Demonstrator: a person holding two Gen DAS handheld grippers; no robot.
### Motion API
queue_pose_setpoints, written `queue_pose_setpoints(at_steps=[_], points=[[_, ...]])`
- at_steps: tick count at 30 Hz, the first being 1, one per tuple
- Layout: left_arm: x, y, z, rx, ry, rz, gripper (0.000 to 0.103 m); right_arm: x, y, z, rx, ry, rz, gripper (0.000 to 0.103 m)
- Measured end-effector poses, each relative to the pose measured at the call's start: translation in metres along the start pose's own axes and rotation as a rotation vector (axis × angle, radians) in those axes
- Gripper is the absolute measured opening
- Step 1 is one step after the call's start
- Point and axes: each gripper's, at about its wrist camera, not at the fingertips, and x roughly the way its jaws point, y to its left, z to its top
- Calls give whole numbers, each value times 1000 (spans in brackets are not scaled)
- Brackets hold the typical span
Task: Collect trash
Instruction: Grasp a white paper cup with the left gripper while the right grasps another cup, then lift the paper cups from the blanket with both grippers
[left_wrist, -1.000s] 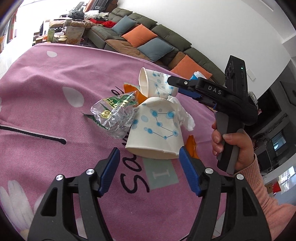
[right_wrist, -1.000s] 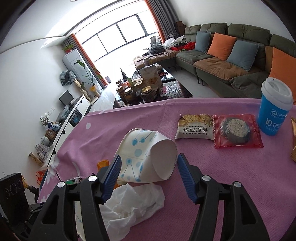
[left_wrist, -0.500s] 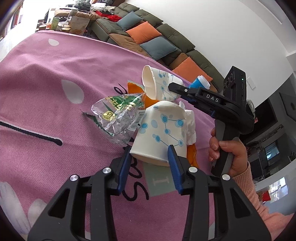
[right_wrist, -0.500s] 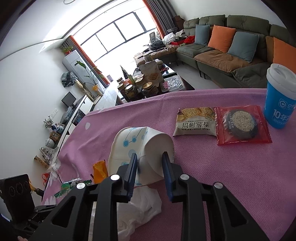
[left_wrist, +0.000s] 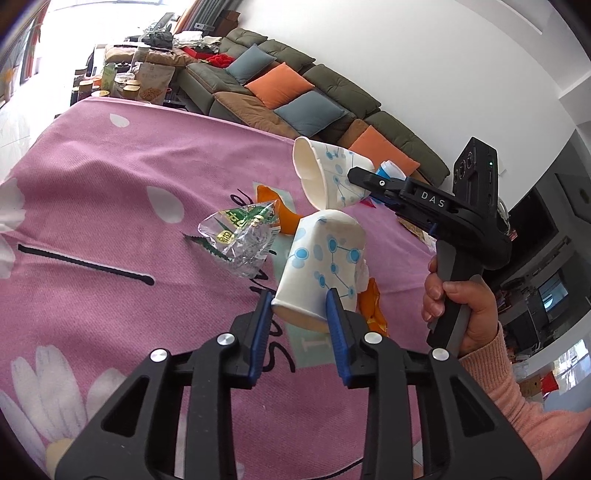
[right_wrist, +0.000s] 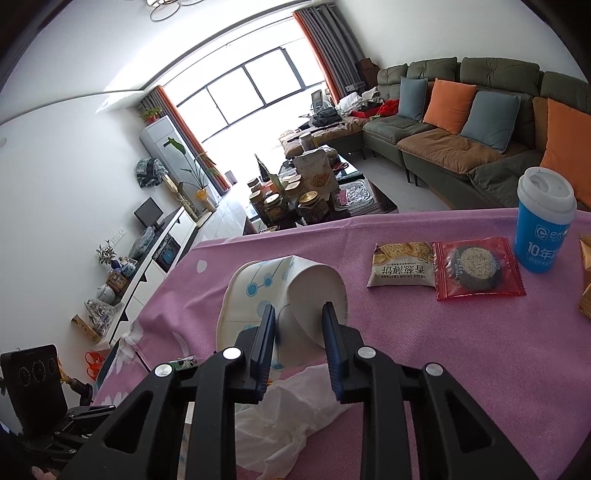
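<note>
My left gripper (left_wrist: 300, 308) is shut on the rim of a white paper cup with blue dots (left_wrist: 321, 258) and holds it above the pink tablecloth (left_wrist: 110, 192). My right gripper (right_wrist: 298, 317) is shut on a second, squashed paper cup (right_wrist: 280, 291), lifted off the cloth; it also shows in the left wrist view (left_wrist: 325, 173). A crumpled white tissue (right_wrist: 291, 410) lies under the right gripper. A clear plastic wrapper (left_wrist: 240, 236) and orange wrappers (left_wrist: 284, 218) lie on the cloth beside the left cup.
A cracker packet (right_wrist: 402, 264), a red cookie packet (right_wrist: 476, 267) and a blue lidded cup (right_wrist: 543, 225) stand at the far right of the table. A sofa with cushions (right_wrist: 461, 122) and a cluttered coffee table (right_wrist: 306, 195) are beyond the table edge.
Both grippers closed on their paper cups, squashing them, and lifted them off the cloth. The right gripper with its cup has risen and moved away from the left one.
</note>
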Motion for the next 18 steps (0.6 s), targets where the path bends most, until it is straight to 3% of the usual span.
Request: queue_pose_setpoints(at_steps=[9, 18], points=[[-39, 0, -12, 28, -45, 20, 27, -24, 17, -7, -13, -41, 58, 24], [-70, 2, -27, 51, -78, 69, 26, -31, 40, -25, -27, -28, 133, 24]])
